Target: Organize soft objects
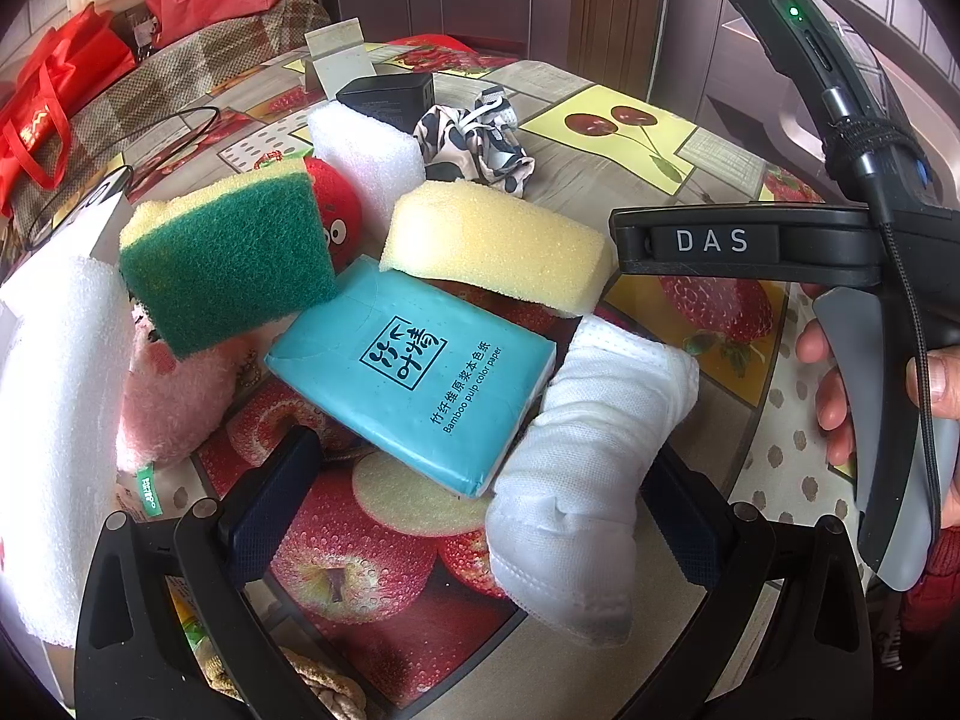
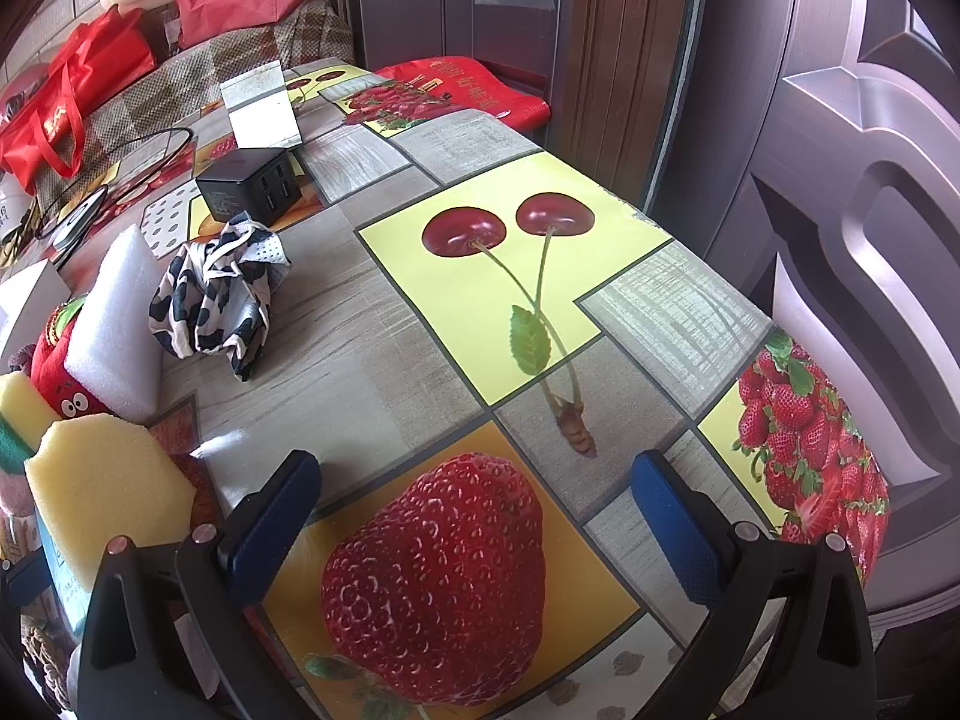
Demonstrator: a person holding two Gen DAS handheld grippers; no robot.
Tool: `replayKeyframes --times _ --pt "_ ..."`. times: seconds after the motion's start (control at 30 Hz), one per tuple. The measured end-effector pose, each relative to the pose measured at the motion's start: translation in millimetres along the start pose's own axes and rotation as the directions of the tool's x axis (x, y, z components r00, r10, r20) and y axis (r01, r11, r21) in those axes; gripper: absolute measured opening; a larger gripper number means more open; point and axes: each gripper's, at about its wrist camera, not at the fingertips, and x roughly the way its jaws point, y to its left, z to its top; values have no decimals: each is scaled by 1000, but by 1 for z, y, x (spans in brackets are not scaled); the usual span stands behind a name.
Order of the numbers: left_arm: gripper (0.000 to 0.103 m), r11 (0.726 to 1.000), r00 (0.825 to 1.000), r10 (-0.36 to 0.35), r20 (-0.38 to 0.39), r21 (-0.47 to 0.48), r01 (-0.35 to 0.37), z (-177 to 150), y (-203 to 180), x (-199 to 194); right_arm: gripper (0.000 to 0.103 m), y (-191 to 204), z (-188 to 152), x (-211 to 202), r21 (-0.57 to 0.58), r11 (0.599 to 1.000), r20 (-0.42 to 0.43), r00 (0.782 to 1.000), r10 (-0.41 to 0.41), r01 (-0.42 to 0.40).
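A pile of soft things lies on the fruit-print tablecloth. In the left wrist view my left gripper is open, and a rolled white cloth lies between its fingers, against the right one. Beside the cloth rests a teal tissue pack, with a yellow sponge leaning on its far end. A green-and-yellow scouring sponge, a pink plush and a red plush are on the left. My right gripper is open above a printed strawberry, empty. Its tip is next to the yellow sponge.
A white foam block, a cow-print cloth and a black charger cube sit further back. Another white foam slab fills the left edge. Red bags lie at the back left. The table edge runs along the right, by a door.
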Motion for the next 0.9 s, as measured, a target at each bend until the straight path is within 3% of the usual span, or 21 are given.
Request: replayKeyframes --times 0.2,0.3,0.4,0.5,0.6,0.67,0.77,0.9 --pt "102 1000 1000 -5 2 9 5 -1 -1 -2 103 0 0 0 0 1000 0 1000 0 0" --pt "102 995 997 -82 16 52 81 -7 -9 -12 103 -1 0 0 -1 1000 0 1000 0 0" --pt "102 980 982 -188 30 63 186 -14 -15 -33 103 0 0 0 0 1000 0 1000 1 -1" --pt "102 976 975 -214 55 57 211 -17 -16 -55 103 -1 0 0 1 1000 0 1000 1 -1" --pt "103 972 963 -235 129 -1 237 -24 6 -88 103 -1 0 0 0 1000 0 1000 1 -1" --pt "103 968 956 -224 190 -68 240 -31 30 -110 103 -1 0 0 0 1000 0 1000 1 -1" --pt "103 966 951 -151 270 -162 199 -46 69 -138 103 -1 0 0 0 1000 0 1000 1 -1" --pt "103 961 955 -66 289 -240 138 -71 106 -155 103 0 0 0 1 1000 1 1000 2 -2"
